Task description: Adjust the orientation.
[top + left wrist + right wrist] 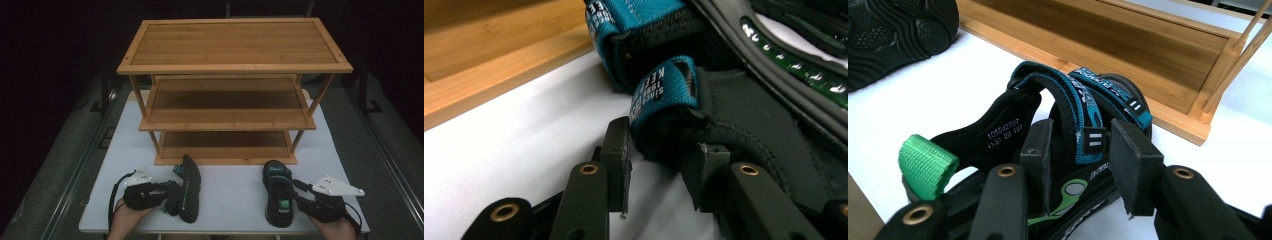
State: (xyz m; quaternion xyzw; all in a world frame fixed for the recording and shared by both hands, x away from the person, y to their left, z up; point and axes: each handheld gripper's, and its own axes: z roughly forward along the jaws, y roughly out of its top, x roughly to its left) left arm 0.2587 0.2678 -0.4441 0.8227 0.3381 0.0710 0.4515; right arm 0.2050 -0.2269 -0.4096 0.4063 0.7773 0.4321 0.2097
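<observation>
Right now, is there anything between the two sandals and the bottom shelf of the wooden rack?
Nothing visible. The left sandal, tipped on its side, and the upright right sandal lie on the white table just in front of the rack's bottom shelf, which looks bare, with only bare tabletop between.

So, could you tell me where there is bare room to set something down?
All three tiers of the bamboo rack are bare. The white table is free between the left sandal and right sandal. It is crowded at the left gripper and right gripper.
</observation>
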